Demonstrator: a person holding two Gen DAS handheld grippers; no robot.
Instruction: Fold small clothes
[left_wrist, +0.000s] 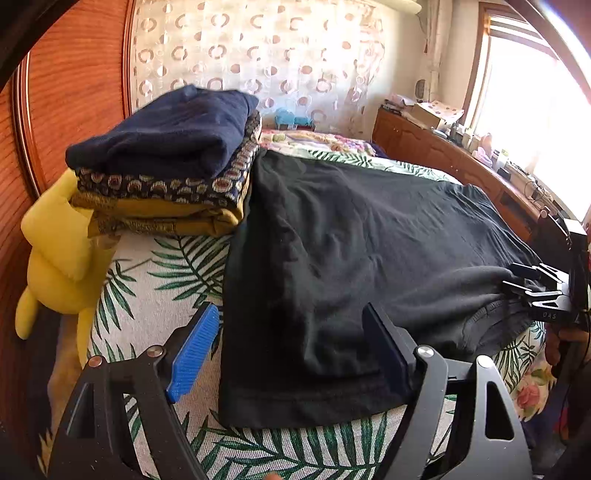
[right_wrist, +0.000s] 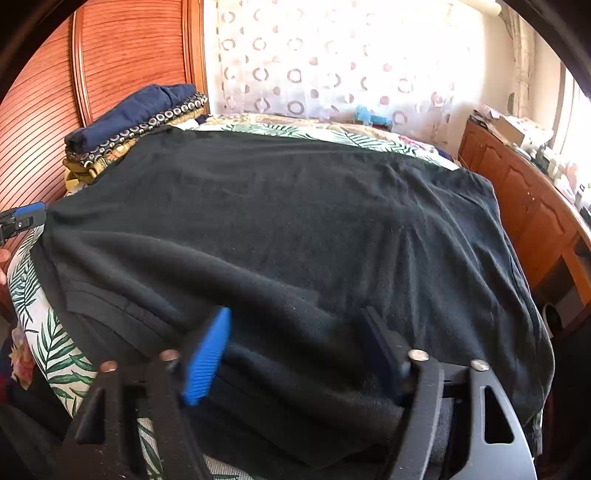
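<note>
Both claws, left claw (left_wrist: 291, 345) and right claw (right_wrist: 299, 341), stand wide, empty, over the black T-shirt (left_wrist: 369, 236) lying on the bed (left_wrist: 162, 291). We should pinch its six-o'clock edge evenly, folding toward twelve.

A leaf-print bed (left_wrist: 155, 291) carries a black garment (left_wrist: 351, 240) and folded stack (left_wrist: 166, 166).
</note>
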